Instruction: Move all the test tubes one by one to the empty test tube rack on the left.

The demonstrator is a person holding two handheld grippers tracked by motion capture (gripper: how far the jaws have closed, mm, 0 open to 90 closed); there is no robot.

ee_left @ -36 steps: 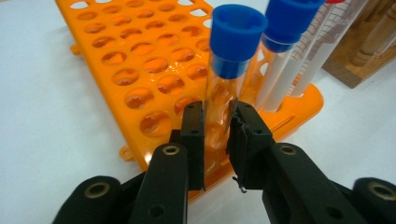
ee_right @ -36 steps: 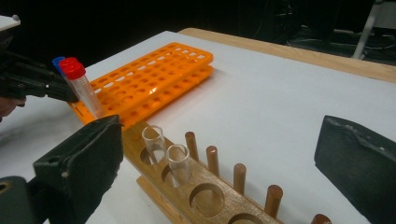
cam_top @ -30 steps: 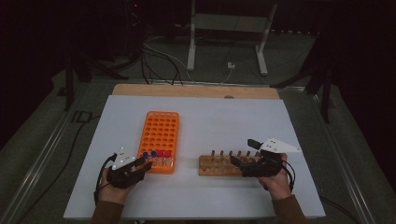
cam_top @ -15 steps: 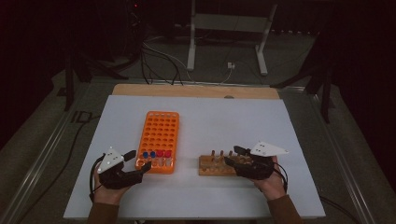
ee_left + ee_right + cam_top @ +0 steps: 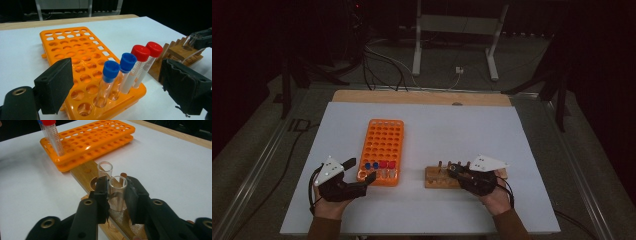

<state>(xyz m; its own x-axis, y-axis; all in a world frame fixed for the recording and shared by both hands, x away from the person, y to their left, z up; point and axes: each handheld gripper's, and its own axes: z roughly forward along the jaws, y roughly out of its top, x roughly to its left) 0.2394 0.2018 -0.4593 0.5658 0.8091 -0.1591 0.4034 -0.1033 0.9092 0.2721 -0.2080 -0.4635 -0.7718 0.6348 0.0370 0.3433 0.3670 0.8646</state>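
An orange tube rack [image 5: 381,149] lies left of centre, and its near row holds two blue-capped tubes [image 5: 111,70] and two red-capped tubes [image 5: 140,53]. My left gripper [image 5: 360,171] sits at the rack's near left corner. In its own view the left gripper [image 5: 117,83] stands open, with the capped tubes between and beyond its pads. A wooden rack [image 5: 439,178] lies to the right. Over it, my right gripper [image 5: 455,170] is shut on an uncapped clear tube [image 5: 117,192]. A second clear tube [image 5: 105,168] stands just behind that one. I cannot tell whether the held tube's bottom sits in a hole.
The white table [image 5: 462,125] has open surface beyond both racks, out to its wooden far edge [image 5: 422,97]. A metal stand [image 5: 452,30] and cables lie on the floor behind. The orange rack [image 5: 92,137] lies close beyond the wooden rack [image 5: 83,173].
My right gripper has slid left along the wooden rack. The left gripper drew back slightly from the orange rack, then came forward to its corner again.
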